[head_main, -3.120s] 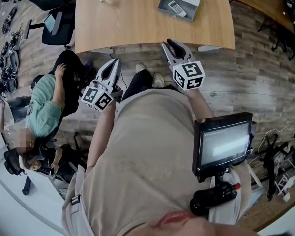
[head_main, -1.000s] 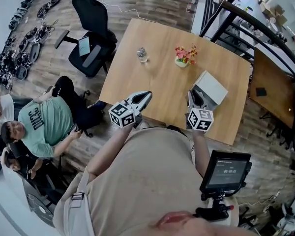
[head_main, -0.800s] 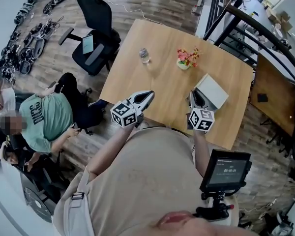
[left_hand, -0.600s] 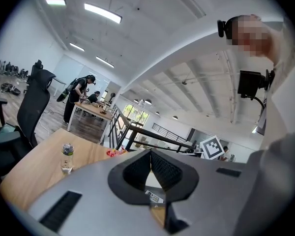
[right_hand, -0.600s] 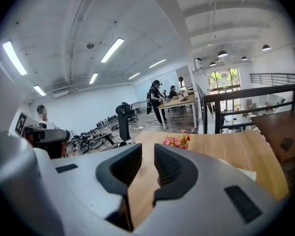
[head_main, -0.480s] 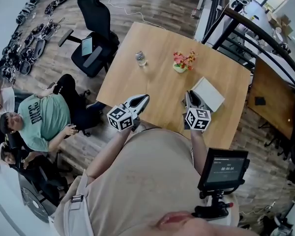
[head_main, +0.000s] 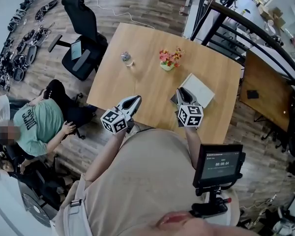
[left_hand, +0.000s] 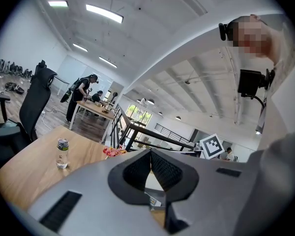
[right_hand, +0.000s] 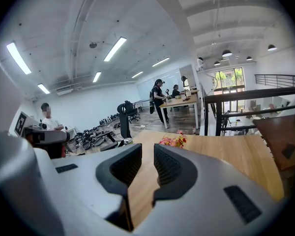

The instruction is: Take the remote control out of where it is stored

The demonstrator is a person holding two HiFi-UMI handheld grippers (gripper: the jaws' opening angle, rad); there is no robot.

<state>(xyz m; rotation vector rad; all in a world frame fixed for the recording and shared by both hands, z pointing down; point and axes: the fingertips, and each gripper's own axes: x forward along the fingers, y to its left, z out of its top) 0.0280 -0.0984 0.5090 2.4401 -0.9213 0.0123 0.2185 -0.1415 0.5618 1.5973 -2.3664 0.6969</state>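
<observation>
A grey-and-white storage box (head_main: 197, 88) lies on the wooden table (head_main: 137, 80) near its front right edge. The remote control cannot be made out in the head view. In the left gripper view a small pale object (left_hand: 153, 199) shows inside the box (left_hand: 155, 183), seen below the jaws. My right gripper (head_main: 178, 92) hovers at the box's near left corner, shut, with nothing held (right_hand: 147, 147). My left gripper (head_main: 135, 99) hangs over the table's front edge, left of the box. Its pads meet at the tips (left_hand: 150, 152) and it is empty.
A water bottle (head_main: 126, 59) and a small pot of flowers (head_main: 168, 60) stand at the table's far side. A black office chair (head_main: 78, 43) and a seated person (head_main: 37, 124) are at the left. A dark table (head_main: 265, 82) and a black railing (head_main: 221, 21) are at the right.
The person has come round to the box's side of the table since the oldest frame. Over the last second both grippers drifted slightly along the front edge, jaws unchanged.
</observation>
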